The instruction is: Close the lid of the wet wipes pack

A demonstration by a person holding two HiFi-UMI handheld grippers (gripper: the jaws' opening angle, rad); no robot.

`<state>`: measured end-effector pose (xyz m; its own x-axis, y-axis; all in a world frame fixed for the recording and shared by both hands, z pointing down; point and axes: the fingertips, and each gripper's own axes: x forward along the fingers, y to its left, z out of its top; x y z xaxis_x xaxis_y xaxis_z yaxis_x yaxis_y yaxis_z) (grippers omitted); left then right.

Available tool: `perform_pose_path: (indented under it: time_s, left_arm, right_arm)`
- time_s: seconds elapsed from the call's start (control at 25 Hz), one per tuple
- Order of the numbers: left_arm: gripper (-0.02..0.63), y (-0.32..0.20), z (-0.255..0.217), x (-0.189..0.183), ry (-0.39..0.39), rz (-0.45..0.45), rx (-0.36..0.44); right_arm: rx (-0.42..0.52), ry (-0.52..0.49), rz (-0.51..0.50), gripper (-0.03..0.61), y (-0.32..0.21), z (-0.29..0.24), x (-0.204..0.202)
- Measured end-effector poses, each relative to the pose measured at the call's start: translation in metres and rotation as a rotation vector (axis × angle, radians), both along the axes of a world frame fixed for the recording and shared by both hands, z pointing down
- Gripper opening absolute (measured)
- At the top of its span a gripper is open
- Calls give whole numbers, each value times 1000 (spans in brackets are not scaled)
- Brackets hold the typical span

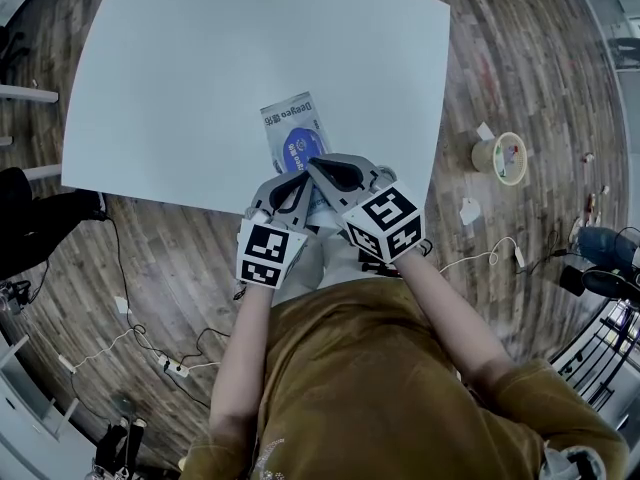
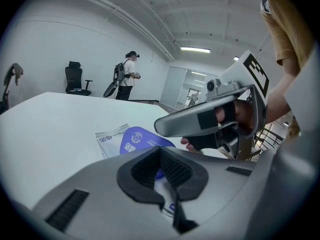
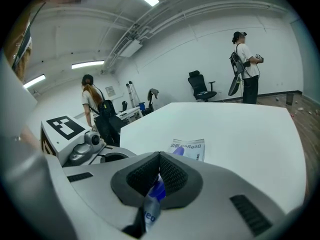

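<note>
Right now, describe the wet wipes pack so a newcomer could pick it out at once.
Start at the big white table; near its front edge lies the wet wipes pack. It is the only thing on the table, a flat pale pouch with a blue oval label, its blue lid flap pinched in the right gripper.

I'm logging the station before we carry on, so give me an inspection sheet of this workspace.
Surface: white table, only the pack on it.
Job's things: wet wipes pack near the front edge; blue lid lifted, not shut.
Clutter: nothing seen on the table; round tub and paper scraps on the wooden floor.
Grippers: right gripper shut on the lid; left gripper shut on the pack's near edge.
Cables: power strip and loose leads on the floor.
Surroundings: office chair; two people standing.
</note>
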<state>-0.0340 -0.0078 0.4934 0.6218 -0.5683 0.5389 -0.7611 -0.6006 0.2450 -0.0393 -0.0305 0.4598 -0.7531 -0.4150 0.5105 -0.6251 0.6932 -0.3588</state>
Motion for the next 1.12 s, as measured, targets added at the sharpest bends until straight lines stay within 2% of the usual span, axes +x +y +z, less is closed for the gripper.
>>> perform_pose_path:
  time_s: [1.12]
  left_arm:
    - [-2,6,12,-5,8,4,-45]
  right_arm:
    - [-52,57,-3,6,5,26,3]
